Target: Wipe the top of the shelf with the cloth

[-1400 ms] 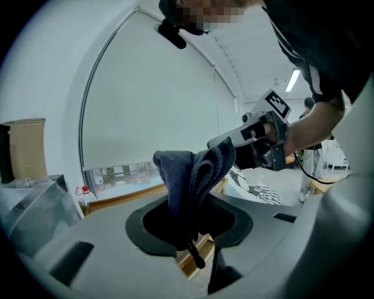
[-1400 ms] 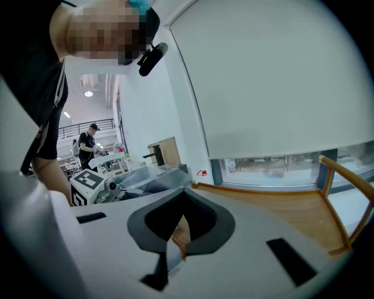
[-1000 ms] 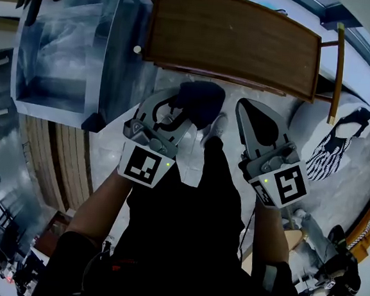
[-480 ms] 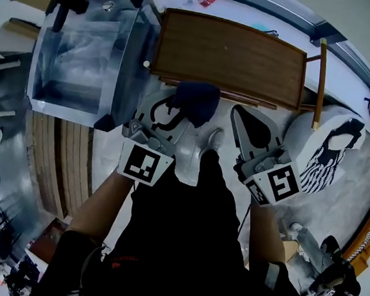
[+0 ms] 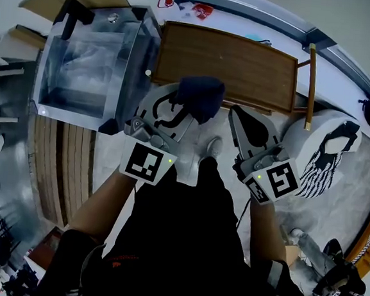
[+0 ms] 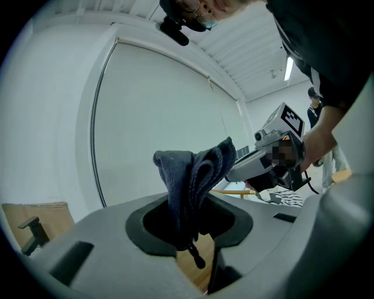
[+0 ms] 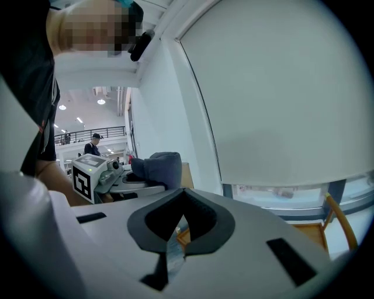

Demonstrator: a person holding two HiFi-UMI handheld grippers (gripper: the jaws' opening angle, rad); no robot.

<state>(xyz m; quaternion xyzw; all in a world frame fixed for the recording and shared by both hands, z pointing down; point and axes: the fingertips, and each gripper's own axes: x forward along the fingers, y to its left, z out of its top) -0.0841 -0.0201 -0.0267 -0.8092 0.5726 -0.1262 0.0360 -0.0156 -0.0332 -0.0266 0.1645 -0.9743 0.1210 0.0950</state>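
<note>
Dark blue cloth (image 5: 201, 97), bunched, folds standing up out of left gripper (image 5: 183, 106). Jaws clamped tight on lower part, small cord or tag dangling beneath. Held in air over near long edge of brown wooden shelf (image 5: 231, 64); no contact w/ top visible.

Vs 1 sec ago: shelf lower in head view, cloth now overlapping near edge instead of sitting short of it. Reads as closing in, prob. tail end of approach. Wipe not begun by the look of it, whole top left to do. Next move, at a guess: lower cloth flat onto top, then sweep along length.

Right gripper (image 5: 246, 125) just beside left one, short of shelf's near edge. Jaws pressed together, only thin slit btwn them, nothing held, nothing touched.

Further out: clear-walled cabinet (image 5: 83, 64) just beside shelf's left end, thin wooden pole (image 5: 309, 84) at right end, black-and-white striped cushion (image 5: 326, 156) beyond that.
</note>
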